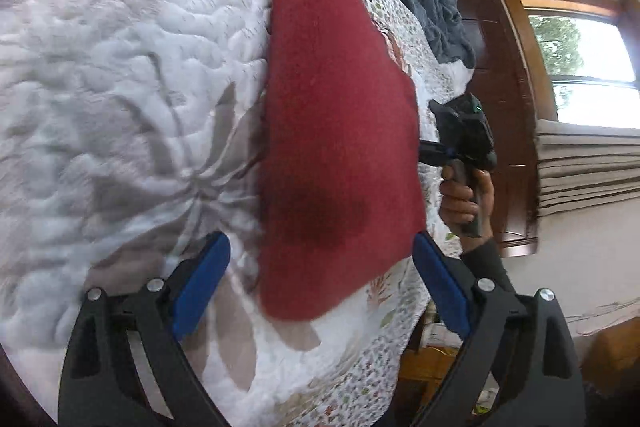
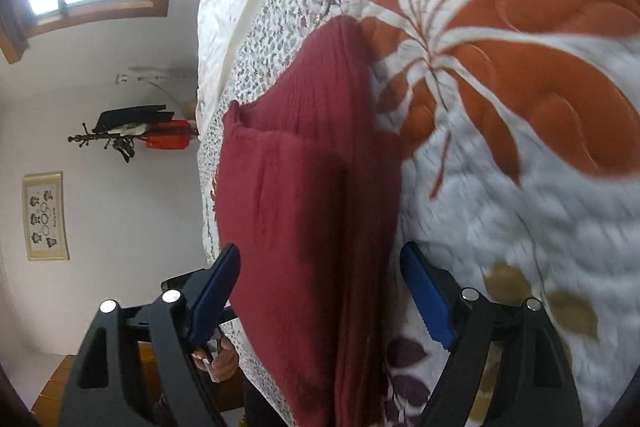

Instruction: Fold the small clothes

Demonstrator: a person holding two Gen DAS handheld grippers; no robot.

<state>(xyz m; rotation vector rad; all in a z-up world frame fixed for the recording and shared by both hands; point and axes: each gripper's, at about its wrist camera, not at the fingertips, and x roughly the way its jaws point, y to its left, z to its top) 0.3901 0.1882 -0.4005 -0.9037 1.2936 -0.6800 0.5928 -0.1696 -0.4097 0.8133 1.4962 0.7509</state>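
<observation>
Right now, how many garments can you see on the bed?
2. A red sweater lies flat on the quilt between both open tools. A grey-blue one sits crumpled near the far edge. More may lie out of view.

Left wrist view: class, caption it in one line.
Open left gripper straddles a folded red sweater on a floral quilt.

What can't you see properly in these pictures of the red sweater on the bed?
- Red sweater: in the right wrist view its near end runs off the bottom edge, so its whole shape is cut off.
- Right claw: in the left wrist view the sweater's edge covers its tips.
- Quilt: its stitching is blurred in the left wrist view.
- Wall picture: too small to read in the right wrist view.
- Grey cloth: bunched up, so what it is stays unclear.
</observation>
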